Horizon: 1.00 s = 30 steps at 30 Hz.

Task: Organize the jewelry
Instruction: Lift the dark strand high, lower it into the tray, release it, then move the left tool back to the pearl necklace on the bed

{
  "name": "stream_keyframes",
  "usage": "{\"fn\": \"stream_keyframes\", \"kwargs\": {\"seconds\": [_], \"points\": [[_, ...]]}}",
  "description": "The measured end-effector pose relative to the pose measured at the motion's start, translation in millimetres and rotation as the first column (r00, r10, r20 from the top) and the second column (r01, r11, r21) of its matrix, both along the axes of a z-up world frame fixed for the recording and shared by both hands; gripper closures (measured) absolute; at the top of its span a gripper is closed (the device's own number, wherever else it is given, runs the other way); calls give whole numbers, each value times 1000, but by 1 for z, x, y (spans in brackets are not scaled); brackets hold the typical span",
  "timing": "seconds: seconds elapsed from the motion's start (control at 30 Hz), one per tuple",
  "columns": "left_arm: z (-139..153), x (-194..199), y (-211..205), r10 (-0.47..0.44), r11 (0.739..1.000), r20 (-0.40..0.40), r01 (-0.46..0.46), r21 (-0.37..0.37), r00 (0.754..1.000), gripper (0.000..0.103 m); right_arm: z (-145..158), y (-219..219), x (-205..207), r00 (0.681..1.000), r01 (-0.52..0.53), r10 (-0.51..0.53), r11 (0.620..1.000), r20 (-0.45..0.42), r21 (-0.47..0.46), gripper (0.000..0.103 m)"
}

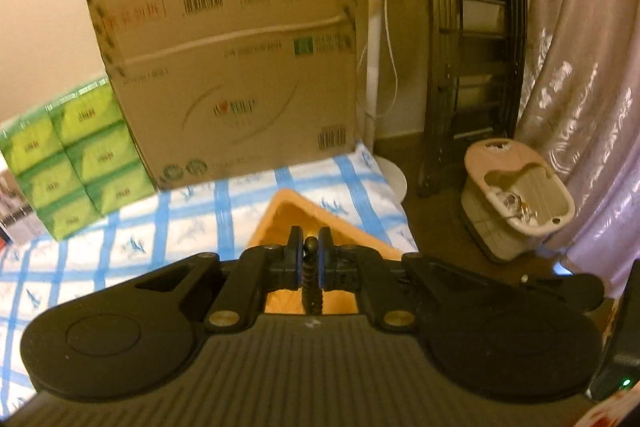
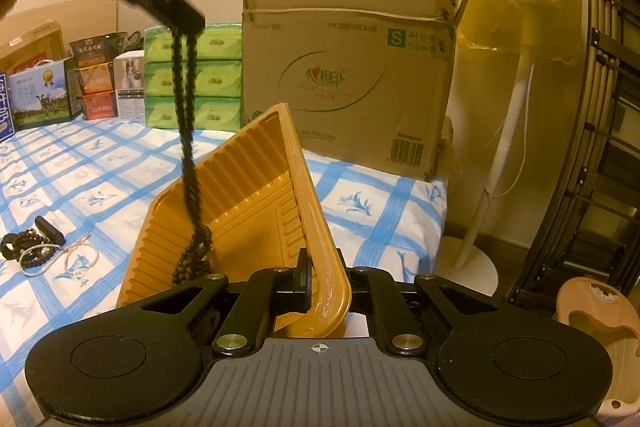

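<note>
L hand-held gripper (image 2: 188,23) is clamped on a dark bead strand (image 2: 188,155) w/ its low end already pooling in the orange tray (image 2: 256,183), which R hand-held gripper (image 2: 316,279) pinches by the rim and tips up, prob. to catch it; other jewelry (image 2: 44,251) waits on the checked bed (image 2: 100,163).

One orange tray (image 2: 248,187). One dark bead string (image 2: 188,131) hanging over it. One large cardboard box (image 2: 348,67). Six green tissue packs (image 2: 192,79) facing the right camera. One white bead strand (image 2: 76,255) on the bed. Two claws: left (image 1: 308,247), right (image 2: 320,279).
</note>
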<state>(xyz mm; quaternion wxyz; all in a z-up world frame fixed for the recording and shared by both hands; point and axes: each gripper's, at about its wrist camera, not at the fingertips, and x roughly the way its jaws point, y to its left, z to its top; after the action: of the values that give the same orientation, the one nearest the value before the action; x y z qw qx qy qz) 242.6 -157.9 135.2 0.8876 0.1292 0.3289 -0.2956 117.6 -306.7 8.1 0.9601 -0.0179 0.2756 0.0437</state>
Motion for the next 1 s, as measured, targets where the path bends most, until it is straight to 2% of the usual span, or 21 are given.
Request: {"fn": "stream_keyframes", "kwargs": {"seconds": [0.23,0.33,0.5,0.6,0.8,1.0], "points": [[-13,2,8,31,999,-30,-31,-9,999,96,-1,-1,1,1000,3,-3,1000,-1,0,95],[-9,2,15,54,998,-31,-54,-32,998,82,-1,-1,0,1000,3,-3,1000,-1,-1,95],[1,-4,36,93,994,3,-93,-53,996,81,-1,-1,1,1000,3,-3,1000,-1,0,95],[0,-10,58,152,986,15,-151,-77,988,79,-1,-1,1,1000,3,-3,1000,-1,1,95],[-16,-29,109,310,946,19,-307,-102,951,74,-1,-1,1,1000,3,-3,1000,-1,3,95],[-45,-54,159,467,878,-14,-465,-113,884,74,-1,-1,1,1000,3,-3,1000,-3,2,95]]}}
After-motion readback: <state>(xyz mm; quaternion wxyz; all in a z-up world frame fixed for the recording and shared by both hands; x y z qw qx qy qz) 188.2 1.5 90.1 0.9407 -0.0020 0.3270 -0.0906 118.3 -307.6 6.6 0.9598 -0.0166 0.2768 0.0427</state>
